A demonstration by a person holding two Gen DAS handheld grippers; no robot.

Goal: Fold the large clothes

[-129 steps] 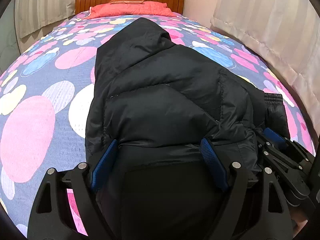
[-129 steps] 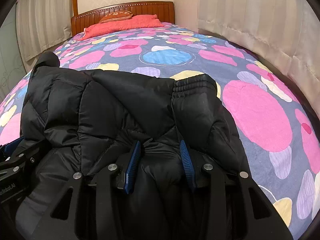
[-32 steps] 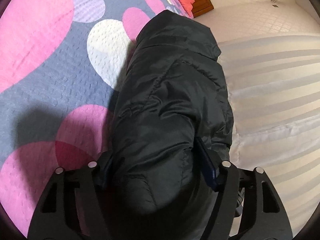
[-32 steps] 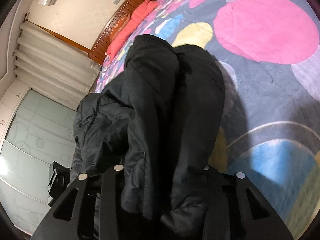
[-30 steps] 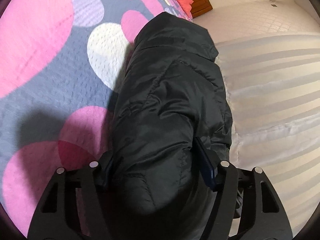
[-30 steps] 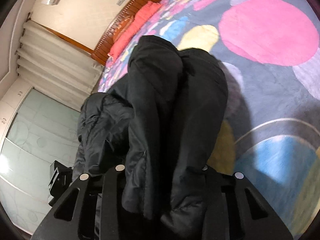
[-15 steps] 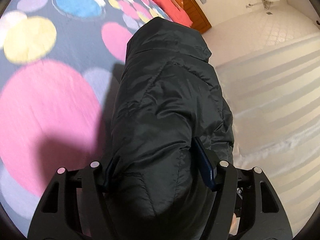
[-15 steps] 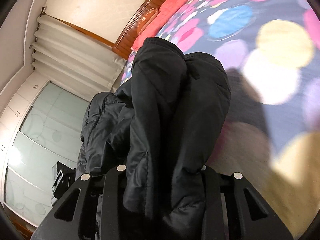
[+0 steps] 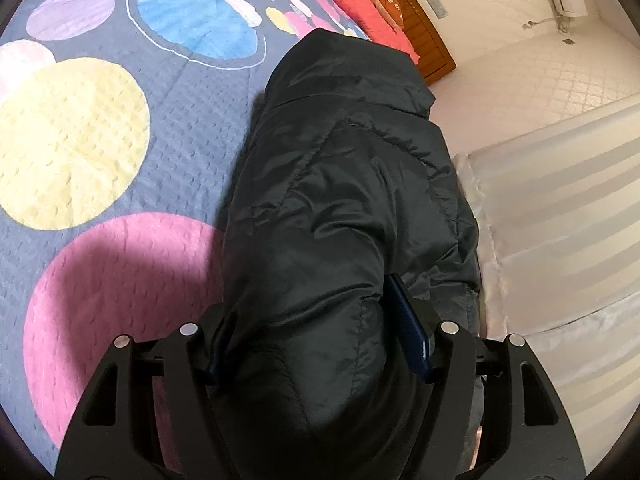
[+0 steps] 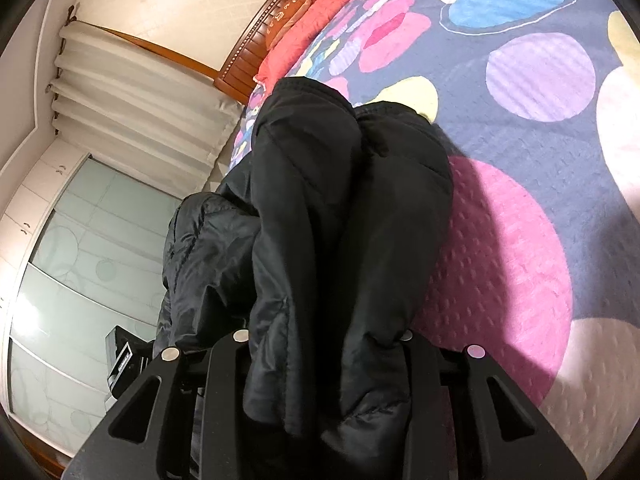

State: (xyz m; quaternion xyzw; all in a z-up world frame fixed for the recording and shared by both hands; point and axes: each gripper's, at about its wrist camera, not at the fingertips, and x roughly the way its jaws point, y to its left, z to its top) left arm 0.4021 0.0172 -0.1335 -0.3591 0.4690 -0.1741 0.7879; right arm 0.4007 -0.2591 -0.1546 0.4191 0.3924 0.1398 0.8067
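Black padded jacket (image 9: pixel 344 216) clamped in both the left gripper (image 9: pixel 316 344) and the right gripper (image 10: pixel 324 344): keep level, lower evenly onto bed (image 9: pixel 120 128).

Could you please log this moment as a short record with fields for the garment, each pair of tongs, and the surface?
garment: black quilted puffer jacket, bundled, lifted above the bed
left tongs: shut on a thick fold of the jacket
right tongs: shut on bunched jacket fabric
surface: bedspread with coloured circles
background: red pillows, wooden headboard, pale curtains
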